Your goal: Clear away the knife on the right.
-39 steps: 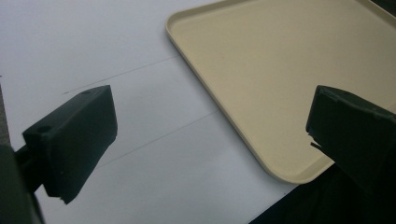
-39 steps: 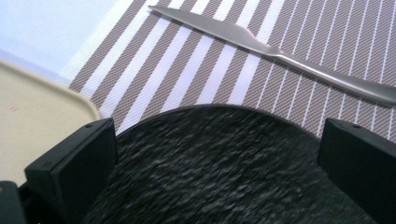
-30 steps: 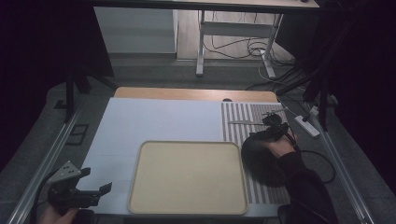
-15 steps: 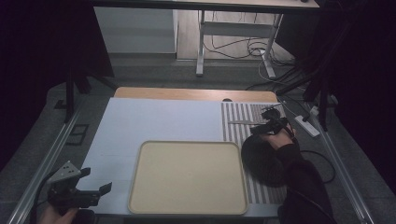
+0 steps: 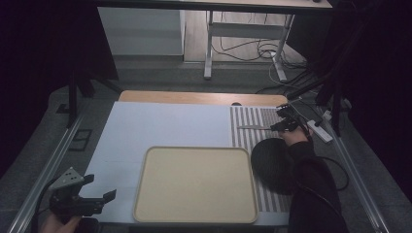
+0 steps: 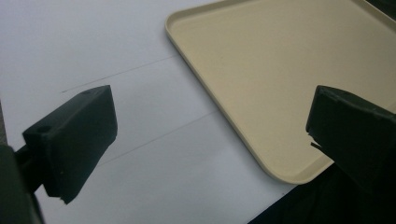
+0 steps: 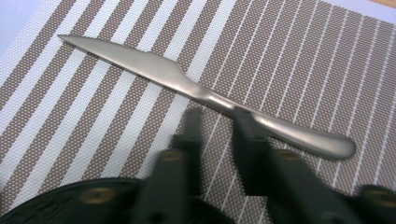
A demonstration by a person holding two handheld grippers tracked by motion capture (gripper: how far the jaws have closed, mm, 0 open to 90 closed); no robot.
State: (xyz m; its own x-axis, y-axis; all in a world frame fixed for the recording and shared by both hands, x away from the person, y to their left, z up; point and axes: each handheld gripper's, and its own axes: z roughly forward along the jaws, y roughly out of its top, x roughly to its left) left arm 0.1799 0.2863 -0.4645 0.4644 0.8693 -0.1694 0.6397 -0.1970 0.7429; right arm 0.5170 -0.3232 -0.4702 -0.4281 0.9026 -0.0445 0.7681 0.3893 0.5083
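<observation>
A steel table knife [image 5: 252, 127] lies flat on the striped placemat [image 5: 248, 116] at the far right, blade pointing left. My right gripper [image 5: 284, 124] is at its handle end. In the right gripper view the knife [image 7: 159, 70] runs across the frame and my right gripper [image 7: 218, 116] has just been closing: its blurred jaws stand close together at the knife's neck with a narrow gap left, and I see no firm press on the metal. My left gripper [image 5: 100, 187] hovers open at the near left corner, with nothing between its jaws [image 6: 210, 126].
A beige tray [image 5: 194, 149] lies at the near middle, its corner [image 6: 280, 70] just right of my left gripper. A black round plate [image 5: 272, 162] sits on the placement near my right forearm. White mat covers the table's left half. Desk legs and cables are beyond the far edge.
My right hand moved away from the black plate toward the far edge, onto the knife's handle. Its jaws went from wide to nearly together. The left gripper stayed put.
</observation>
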